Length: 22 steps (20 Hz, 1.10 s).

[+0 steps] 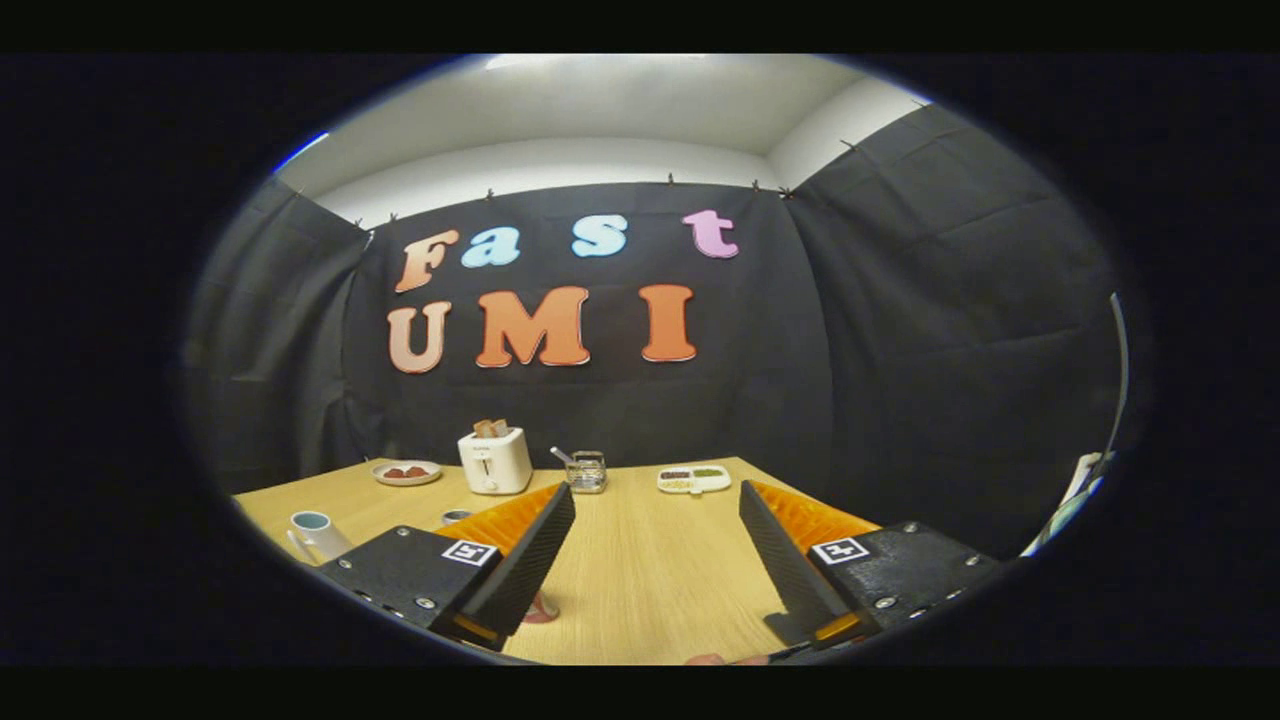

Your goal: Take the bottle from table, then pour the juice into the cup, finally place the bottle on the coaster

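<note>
My gripper (pixel 657 490) is open above the wooden table (pixel 640 570), its jaws wide apart with nothing between them. A white cup (pixel 315 533) with a pale blue inside stands on the table left of the left finger (pixel 525 560). A small round grey-blue top (pixel 455 516) peeks out just behind that finger; I cannot tell what it belongs to. A reddish flat piece (pixel 541 609), perhaps the coaster, lies partly hidden under the left finger.
At the far side of the table stand a white toaster (pixel 494 458) with bread in it, a plate (pixel 406 472) of red pieces, a glass jar (pixel 586 471) with a spoon and a white divided dish (pixel 693 479). The table's right edge runs close behind the right finger.
</note>
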Tool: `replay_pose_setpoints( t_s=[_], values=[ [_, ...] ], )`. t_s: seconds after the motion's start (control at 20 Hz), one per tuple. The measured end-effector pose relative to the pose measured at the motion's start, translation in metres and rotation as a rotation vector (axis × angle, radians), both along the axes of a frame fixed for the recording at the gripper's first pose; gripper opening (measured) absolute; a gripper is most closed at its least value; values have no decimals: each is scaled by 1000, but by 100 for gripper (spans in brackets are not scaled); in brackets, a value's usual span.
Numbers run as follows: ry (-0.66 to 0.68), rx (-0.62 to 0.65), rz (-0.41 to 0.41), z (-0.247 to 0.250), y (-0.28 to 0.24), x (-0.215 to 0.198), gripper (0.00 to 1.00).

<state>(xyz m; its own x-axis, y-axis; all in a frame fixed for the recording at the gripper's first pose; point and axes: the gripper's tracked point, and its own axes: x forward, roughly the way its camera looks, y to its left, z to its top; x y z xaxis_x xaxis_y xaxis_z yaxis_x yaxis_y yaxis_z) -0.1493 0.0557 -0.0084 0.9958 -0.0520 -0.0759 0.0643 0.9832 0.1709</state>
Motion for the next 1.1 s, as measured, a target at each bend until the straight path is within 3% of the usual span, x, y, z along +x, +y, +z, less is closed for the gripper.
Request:
replay_pose_setpoints(
  t_s=[0.25, 0.45, 1.1],
  values=[
    [57, 60, 11, -11, 28, -31, 98],
    [62, 19, 26, -12, 44, -40, 98],
    [113, 2, 182, -18, 110, -42, 98]
  ],
)
